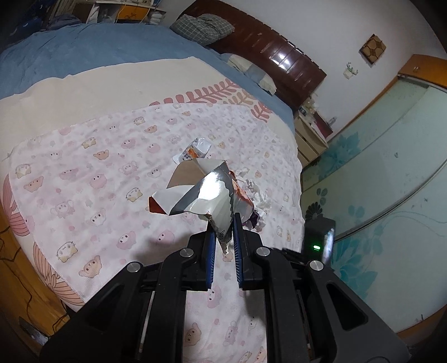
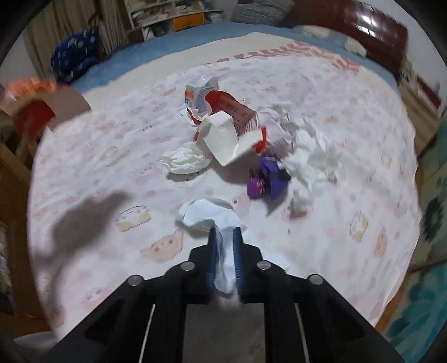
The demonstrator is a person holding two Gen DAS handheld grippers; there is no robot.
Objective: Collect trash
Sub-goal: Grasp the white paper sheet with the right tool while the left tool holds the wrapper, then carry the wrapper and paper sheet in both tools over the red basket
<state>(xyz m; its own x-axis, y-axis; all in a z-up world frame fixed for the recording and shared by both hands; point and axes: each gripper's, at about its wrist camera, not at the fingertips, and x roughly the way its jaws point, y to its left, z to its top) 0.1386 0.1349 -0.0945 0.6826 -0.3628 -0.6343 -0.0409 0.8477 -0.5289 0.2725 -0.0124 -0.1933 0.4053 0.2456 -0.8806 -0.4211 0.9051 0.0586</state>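
Note:
My left gripper [image 1: 223, 226] is shut on a crumpled foil snack bag [image 1: 204, 190], silver inside with red-orange print, held above the bed. My right gripper [image 2: 225, 237] is shut on a crumpled white tissue [image 2: 208, 215] just above the pink animal-print sheet [image 2: 111, 173]. On the sheet ahead lie a torn red-and-white carton [image 2: 229, 125], a blue-and-white packet [image 2: 199, 93], a purple wrapper [image 2: 265, 178], another white tissue wad [image 2: 185, 160] and shredded white paper [image 2: 310, 156]. The blue-and-white packet also shows in the left wrist view [image 1: 195, 150].
A cardboard box with a red lining [image 2: 36, 111] stands at the bed's left edge. A dark wooden headboard [image 1: 279, 61] and a checked pillow [image 1: 204, 28] are at the far end. Sliding glass doors [image 1: 377, 173] stand to the right. Shelves [image 2: 173, 16] are behind the bed.

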